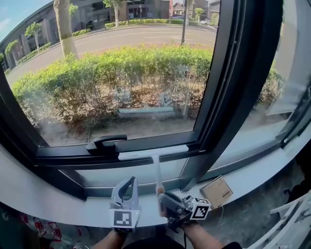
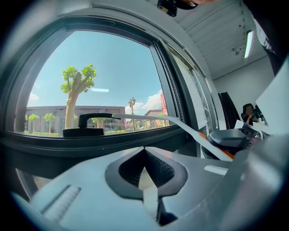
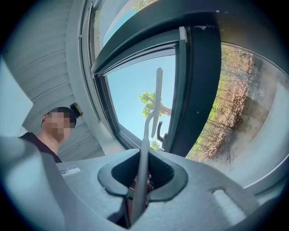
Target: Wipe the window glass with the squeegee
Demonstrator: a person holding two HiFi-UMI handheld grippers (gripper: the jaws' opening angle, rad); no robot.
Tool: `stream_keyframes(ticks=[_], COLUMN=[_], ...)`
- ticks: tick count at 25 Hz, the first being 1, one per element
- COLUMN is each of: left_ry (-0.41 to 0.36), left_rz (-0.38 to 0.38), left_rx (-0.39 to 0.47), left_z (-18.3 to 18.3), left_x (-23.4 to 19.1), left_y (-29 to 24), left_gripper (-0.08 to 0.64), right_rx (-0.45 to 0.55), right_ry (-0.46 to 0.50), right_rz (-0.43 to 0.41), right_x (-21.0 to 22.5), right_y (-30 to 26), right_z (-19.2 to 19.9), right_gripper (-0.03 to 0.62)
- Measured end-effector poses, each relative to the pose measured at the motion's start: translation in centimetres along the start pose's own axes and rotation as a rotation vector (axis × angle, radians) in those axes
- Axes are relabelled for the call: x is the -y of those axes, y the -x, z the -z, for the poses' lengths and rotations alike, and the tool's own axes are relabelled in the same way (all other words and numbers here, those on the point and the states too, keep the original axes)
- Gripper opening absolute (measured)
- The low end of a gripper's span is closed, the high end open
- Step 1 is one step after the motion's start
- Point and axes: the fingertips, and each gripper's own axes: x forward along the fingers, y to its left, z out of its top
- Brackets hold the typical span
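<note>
Clamping the squeegee (image 1: 157,171) by the lower end of its handle, the right gripper (image 1: 162,198) points it up and away from itself. The white blade lies along the dark frame rail (image 1: 63,154) under the window glass (image 1: 121,73), just beside the black latch handle (image 1: 107,142). The left gripper (image 1: 127,187) hovers close alongside above the white sill (image 1: 58,206), jaws pressed together on nothing.

A small cardboard box (image 1: 216,191) lies flat on the pale window sill (image 1: 58,194), toward its right side. Outside, a dense green hedge (image 1: 121,68) runs along bare ground, with a road (image 1: 131,38) beyond it, a thick tree trunk (image 1: 64,26) at the roadside and buildings (image 1: 97,12) behind. Indoors, a long ceiling light (image 2: 248,43) glows, and a person (image 2: 249,113) sits far back in the room.
</note>
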Motion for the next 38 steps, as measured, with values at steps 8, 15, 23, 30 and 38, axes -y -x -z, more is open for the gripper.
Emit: stream_keyframes(ticks=[8, 15, 23, 30, 38], left_ry=[0.035, 0.113, 0.156, 0.164, 0.117], left_rz=[0.015, 0.014, -0.008, -0.050, -0.114], left_rx=[0.004, -0.033, 0.001, -0.020, -0.014], left_z=[1.7, 3.0, 2.0, 3.9, 2.0], left_x=[-3.8, -5.9, -6.6, -4.3, 2.1], left_y=[11.8, 21.3, 27.7, 32.0, 35.5], left_gripper=[0.017, 0.017, 0.017, 0.017, 0.017], right_rx=[0.031, 0.078, 0.038, 0.012, -0.047], right_ry=[0.012, 0.009, 0.037, -0.003, -0.005], right_rz=[0.048, 0.126, 0.171, 0.169, 0.117], right_x=[-5.4, -9.8, -14.6, -16.6, -19.7], right_y=[-0.9, 0.0, 1.0, 4.3, 9.3], right_z=[9.9, 18.8, 23.3, 26.7, 26.5], right_gripper=[0.046, 0.046, 0.046, 0.046, 0.046])
